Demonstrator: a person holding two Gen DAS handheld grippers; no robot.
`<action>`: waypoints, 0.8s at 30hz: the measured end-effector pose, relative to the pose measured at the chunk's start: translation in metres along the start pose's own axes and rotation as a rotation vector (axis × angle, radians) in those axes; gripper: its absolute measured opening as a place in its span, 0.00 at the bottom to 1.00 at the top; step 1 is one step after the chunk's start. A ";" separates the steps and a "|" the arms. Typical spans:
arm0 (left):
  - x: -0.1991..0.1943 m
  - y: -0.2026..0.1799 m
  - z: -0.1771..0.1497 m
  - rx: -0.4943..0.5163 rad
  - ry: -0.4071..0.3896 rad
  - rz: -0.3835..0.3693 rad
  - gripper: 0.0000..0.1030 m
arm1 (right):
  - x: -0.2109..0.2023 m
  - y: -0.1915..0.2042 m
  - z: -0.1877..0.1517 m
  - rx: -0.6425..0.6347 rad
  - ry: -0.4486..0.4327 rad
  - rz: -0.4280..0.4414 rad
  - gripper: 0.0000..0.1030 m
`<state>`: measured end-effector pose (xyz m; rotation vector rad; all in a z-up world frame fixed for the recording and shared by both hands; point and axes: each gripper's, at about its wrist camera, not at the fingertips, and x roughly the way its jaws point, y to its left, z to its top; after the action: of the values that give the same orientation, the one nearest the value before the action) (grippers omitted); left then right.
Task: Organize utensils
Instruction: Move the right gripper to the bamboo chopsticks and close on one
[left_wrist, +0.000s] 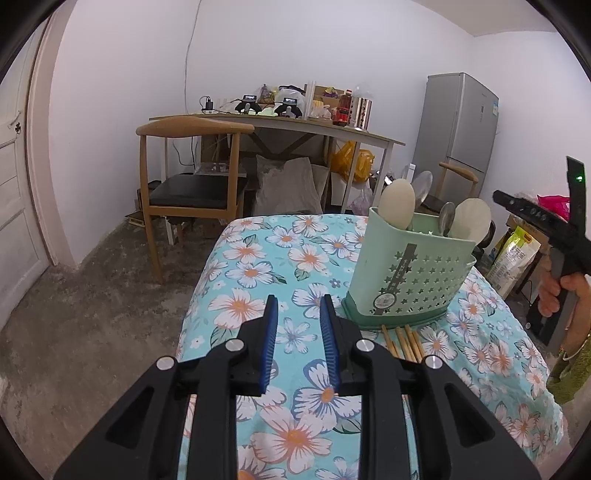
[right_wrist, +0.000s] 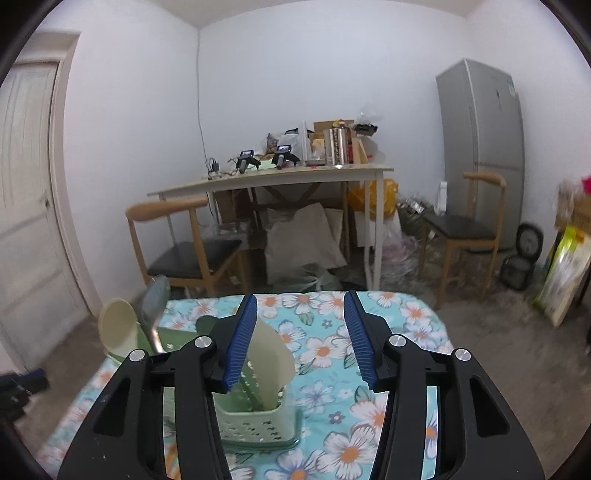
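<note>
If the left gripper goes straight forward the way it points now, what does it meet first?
Probably only the floral tablecloth: the open left gripper aims down at bare cloth, passing left of the green utensil holder and the chopsticks. Depth is hard to judge.

Your left gripper (left_wrist: 298, 301) and right gripper (right_wrist: 300, 300) are black with ribbed blue pads (right_wrist: 355, 341). The bench (left_wrist: 258, 258) carries a turquoise cloth printed with white flowers with orange centres. At 1 o'clock from your left gripper, the utensil holder (left_wrist: 406, 280) is pale green with star-shaped perforations. It contains cream spoons (left_wrist: 398, 203). The chopsticks (left_wrist: 404, 341) are light brown.
</note>
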<state>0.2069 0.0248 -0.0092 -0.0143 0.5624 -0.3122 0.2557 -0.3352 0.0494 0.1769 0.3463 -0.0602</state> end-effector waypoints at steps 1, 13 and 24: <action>0.000 -0.001 0.000 0.000 0.002 -0.002 0.23 | -0.004 -0.003 0.001 0.022 0.003 0.009 0.47; 0.007 -0.023 -0.009 0.048 0.108 -0.030 0.56 | -0.047 -0.031 -0.031 0.279 0.251 0.203 0.49; 0.041 -0.038 -0.052 0.033 0.378 0.033 0.73 | -0.027 0.014 -0.143 0.536 0.703 0.462 0.35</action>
<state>0.2012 -0.0196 -0.0711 0.0880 0.9313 -0.2931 0.1839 -0.2949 -0.0709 0.8139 0.9800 0.3801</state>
